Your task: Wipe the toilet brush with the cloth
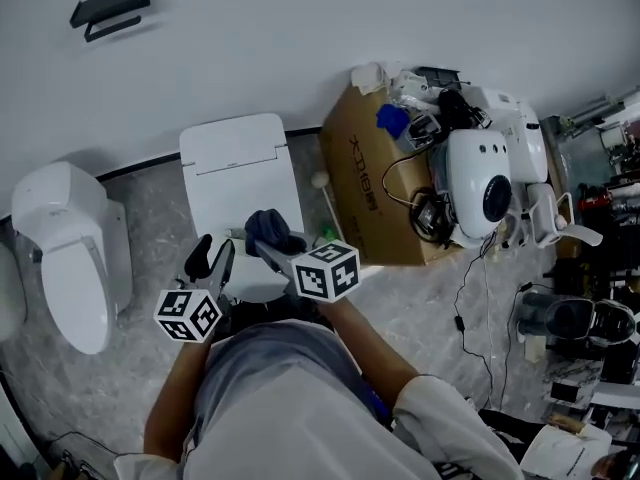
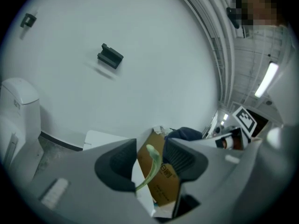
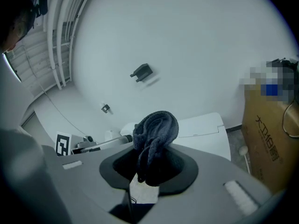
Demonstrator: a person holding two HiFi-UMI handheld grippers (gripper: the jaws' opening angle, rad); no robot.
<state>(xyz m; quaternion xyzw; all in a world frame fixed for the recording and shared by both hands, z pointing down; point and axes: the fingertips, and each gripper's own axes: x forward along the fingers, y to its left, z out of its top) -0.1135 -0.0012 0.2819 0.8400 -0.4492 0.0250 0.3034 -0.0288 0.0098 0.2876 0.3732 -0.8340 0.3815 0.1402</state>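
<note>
Two handheld grippers were raised side by side above the front edge of the white closed-lid toilet [image 1: 240, 168], their marker cubes close together. Left gripper [image 2: 152, 146]: jaws drawn in to a narrow gap on the toilet brush [image 2: 156, 165], a slim, curved pale green handle joining a white part lower down. It was held clear of everything and pointed up towards the white wall [image 1: 300, 48]. From the head view the brush couldn't be made out. Right gripper [image 3: 152, 160]: jaws clamped on the dark blue knitted cloth [image 3: 156, 129], which was bunched into a lump standing up out of the pads. In the left gripper view the cloth sat just beyond the far pad, near the brush. Couldn't tell whether the two were touching. The toilet stood on the grey marbled floor [image 1: 400, 298], backed against the wall edge. A brown cardboard box [image 1: 365, 168] with loose items on top stood just beside the toilet on its right. A second white ceramic fixture [image 1: 65, 248] stood apart on its left. A small black bracket [image 1: 110, 8] was mounted high on the wall, above that fixture.
</note>
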